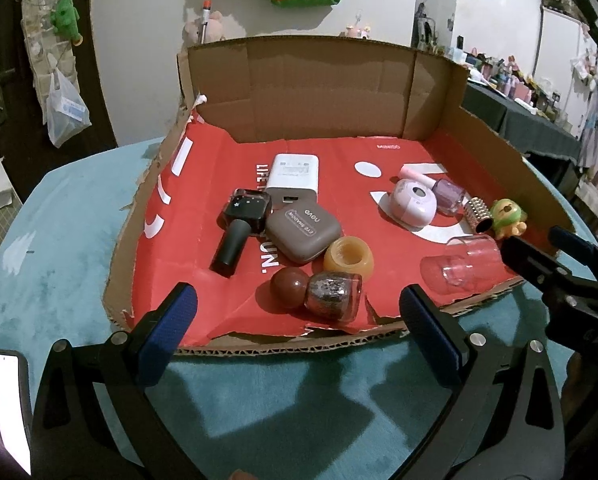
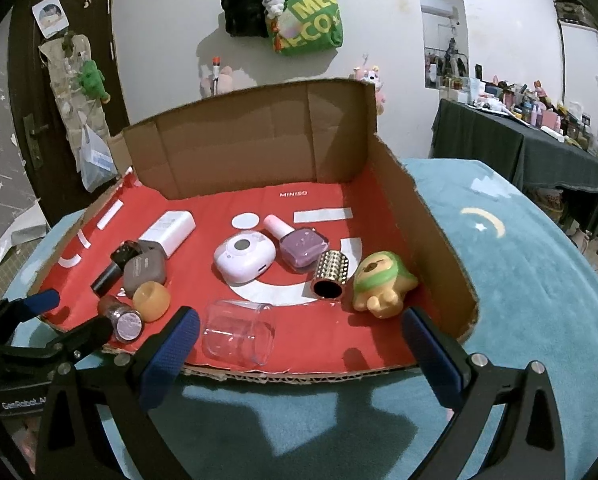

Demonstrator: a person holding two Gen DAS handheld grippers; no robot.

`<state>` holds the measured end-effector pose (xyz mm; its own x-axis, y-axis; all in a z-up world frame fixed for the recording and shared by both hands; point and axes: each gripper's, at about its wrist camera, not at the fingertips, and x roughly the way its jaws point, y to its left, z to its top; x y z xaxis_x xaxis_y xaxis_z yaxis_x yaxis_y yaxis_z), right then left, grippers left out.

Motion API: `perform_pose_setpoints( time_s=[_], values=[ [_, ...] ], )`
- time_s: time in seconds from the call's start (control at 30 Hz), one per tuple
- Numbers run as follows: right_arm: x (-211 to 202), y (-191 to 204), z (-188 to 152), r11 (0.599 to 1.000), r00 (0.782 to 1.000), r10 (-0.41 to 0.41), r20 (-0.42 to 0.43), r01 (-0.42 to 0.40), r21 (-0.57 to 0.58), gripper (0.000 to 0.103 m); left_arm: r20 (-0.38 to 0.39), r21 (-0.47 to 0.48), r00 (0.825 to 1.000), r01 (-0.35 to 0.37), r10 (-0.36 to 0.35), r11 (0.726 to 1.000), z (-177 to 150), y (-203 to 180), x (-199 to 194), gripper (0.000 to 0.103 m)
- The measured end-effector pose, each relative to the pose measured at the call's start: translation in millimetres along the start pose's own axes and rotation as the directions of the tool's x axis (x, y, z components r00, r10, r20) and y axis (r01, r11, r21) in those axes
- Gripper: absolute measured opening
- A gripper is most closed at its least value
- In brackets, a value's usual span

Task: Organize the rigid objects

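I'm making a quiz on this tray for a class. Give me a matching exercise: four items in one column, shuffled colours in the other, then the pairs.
Items:
1. charger
2. toy
3. nail polish
4. cup

Colours:
A. purple
B. clear
C. white
D. green and yellow

Pairs: 1-C, 2-D, 3-A, 4-B
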<state>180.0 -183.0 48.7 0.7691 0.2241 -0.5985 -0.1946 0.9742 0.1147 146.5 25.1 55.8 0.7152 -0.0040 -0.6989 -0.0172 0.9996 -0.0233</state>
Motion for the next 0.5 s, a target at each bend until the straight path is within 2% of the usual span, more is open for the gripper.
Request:
perform_pose_setpoints(
  time_s=[0.27, 0.5],
  values=[
    [-29.8, 1.9, -2.9, 0.999, 0.999, 0.032, 0.018, -0.032, -0.027, 0.103, 0.015, -0.013, 1.0, 0.008, -0.007, 1.0, -9.7, 2.5, -23.0, 0.103],
    [-41.7, 1.6, -25.7, 0.998, 0.998, 0.047, -0.033, -0.048, -0.041, 0.103, -0.019, -0.019, 0.999, 0.051, -0.051, 0.999, -34.7, -1.5, -34.6, 0.103]
  ],
)
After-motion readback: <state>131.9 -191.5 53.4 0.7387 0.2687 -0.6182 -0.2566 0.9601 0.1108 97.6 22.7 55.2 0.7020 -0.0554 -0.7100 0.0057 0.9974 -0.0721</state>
